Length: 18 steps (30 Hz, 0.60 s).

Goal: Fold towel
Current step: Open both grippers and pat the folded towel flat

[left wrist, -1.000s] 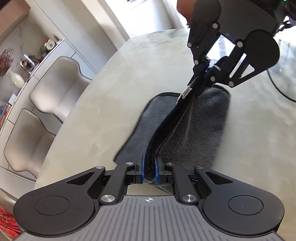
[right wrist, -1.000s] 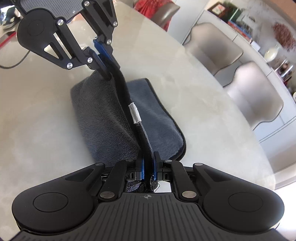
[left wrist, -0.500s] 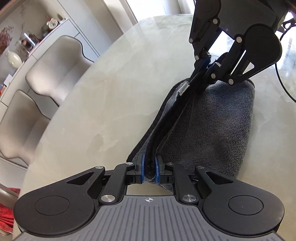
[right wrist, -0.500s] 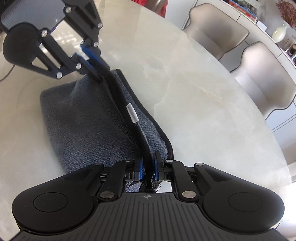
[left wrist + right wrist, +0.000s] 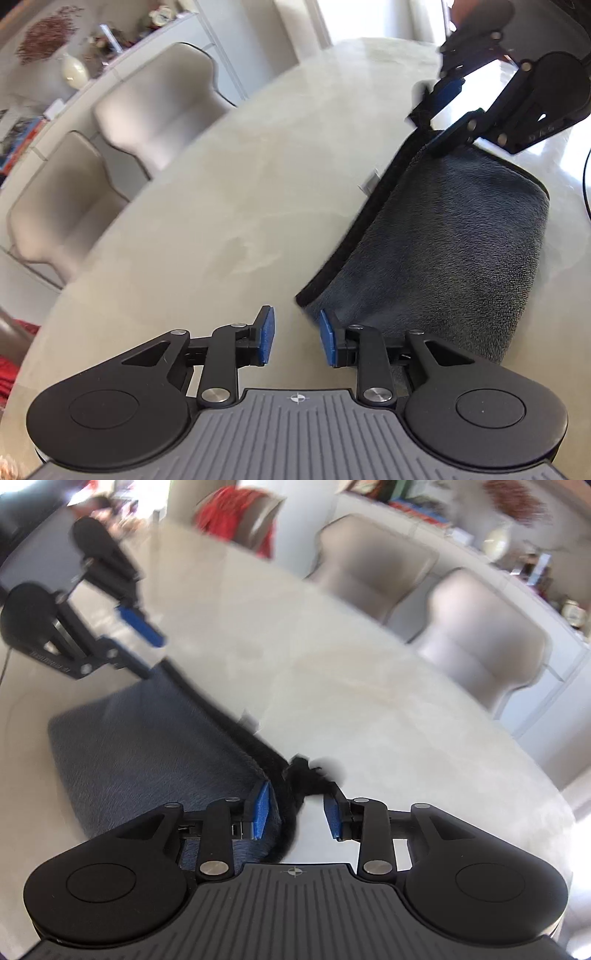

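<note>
A dark grey towel (image 5: 443, 236) with a black hem lies folded on the round marble table (image 5: 207, 229). My left gripper (image 5: 295, 338) is open and empty, its right pad beside the towel's near corner. My right gripper (image 5: 441, 112) shows at the towel's far end, jaws apart. In the right wrist view the towel (image 5: 147, 746) lies to the left, its black hem running between the open fingers of my right gripper (image 5: 295, 814). The left gripper (image 5: 138, 642) is open at the far end there. A small white tag (image 5: 369, 182) sticks out from the hem.
Two beige chairs (image 5: 110, 155) stand at the table's far side, with a white sideboard (image 5: 92, 66) of ornaments behind. A red cloth (image 5: 236, 513) hangs on another chair. A black cable (image 5: 585, 184) lies at the right edge.
Both grippers have opened and let go of the towel's hem. The lifted edge has dropped and the towel lies flat, folded over. Both views are motion-blurred.
</note>
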Each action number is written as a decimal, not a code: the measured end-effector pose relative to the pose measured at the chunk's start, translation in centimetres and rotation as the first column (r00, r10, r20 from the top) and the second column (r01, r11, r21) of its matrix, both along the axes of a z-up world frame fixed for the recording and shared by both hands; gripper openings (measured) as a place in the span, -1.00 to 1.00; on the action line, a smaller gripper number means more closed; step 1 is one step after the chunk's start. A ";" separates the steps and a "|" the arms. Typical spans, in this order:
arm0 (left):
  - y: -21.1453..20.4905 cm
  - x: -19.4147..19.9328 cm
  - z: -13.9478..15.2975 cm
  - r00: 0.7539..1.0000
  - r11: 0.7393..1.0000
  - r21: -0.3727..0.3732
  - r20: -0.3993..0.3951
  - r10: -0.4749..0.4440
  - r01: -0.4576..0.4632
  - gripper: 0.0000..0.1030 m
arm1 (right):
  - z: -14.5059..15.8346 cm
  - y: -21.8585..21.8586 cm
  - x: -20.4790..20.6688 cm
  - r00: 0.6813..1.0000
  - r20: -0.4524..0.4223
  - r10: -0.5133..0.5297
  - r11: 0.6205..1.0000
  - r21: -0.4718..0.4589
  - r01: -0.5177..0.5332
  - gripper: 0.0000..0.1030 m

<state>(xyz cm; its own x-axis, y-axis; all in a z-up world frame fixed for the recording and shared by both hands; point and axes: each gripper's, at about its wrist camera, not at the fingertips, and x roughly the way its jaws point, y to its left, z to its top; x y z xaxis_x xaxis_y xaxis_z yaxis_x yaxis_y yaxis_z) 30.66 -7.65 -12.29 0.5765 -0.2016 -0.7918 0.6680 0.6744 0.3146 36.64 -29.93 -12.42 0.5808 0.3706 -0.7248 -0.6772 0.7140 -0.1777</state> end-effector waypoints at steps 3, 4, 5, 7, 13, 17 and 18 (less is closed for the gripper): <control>-0.3 -1.4 0.8 1.000 0.999 -0.042 0.017 -0.014 0.015 -0.43 | 0.5 -1.2 -0.2 0.998 0.012 -0.068 0.994 0.082 0.067 -0.29; -0.5 -1.7 0.9 0.999 0.998 -0.050 0.028 -0.024 0.025 -0.43 | 0.6 -1.5 -0.3 0.996 0.010 -0.086 0.991 0.104 0.084 -0.28; -0.8 -2.1 1.0 0.999 0.998 -0.059 0.037 -0.034 0.036 -0.43 | 0.5 -1.4 -0.4 0.996 0.011 -0.091 0.990 0.110 0.089 -0.28; -1.4 -2.3 1.2 0.998 0.995 -0.083 0.044 -0.054 0.057 -0.41 | 0.5 -1.3 -0.7 0.995 0.015 -0.101 0.988 0.119 0.098 -0.27; -2.8 -1.3 -0.3 0.996 0.985 -0.157 -0.039 -0.083 0.076 -0.29 | -0.2 -0.2 -1.1 0.997 -0.076 -0.025 0.991 0.129 0.035 -0.27; -2.5 -0.4 -1.8 0.996 0.993 -0.120 -0.092 -0.014 0.002 -0.29 | -1.0 0.7 -1.5 0.990 -0.137 0.029 0.990 0.140 -0.010 -0.27; -2.2 -0.3 -2.0 0.995 0.992 -0.123 -0.100 0.001 -0.014 -0.29 | -1.4 1.0 -1.2 0.989 -0.148 0.022 0.993 0.121 -0.004 -0.27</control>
<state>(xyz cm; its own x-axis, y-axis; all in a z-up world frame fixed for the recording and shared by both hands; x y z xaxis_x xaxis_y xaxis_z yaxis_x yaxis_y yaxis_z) 30.34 -9.83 -14.29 0.4981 -0.2975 -0.8145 0.6865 0.7091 0.1609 35.46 -28.94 -13.87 0.4640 0.4667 -0.7529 -0.6992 0.7148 0.0122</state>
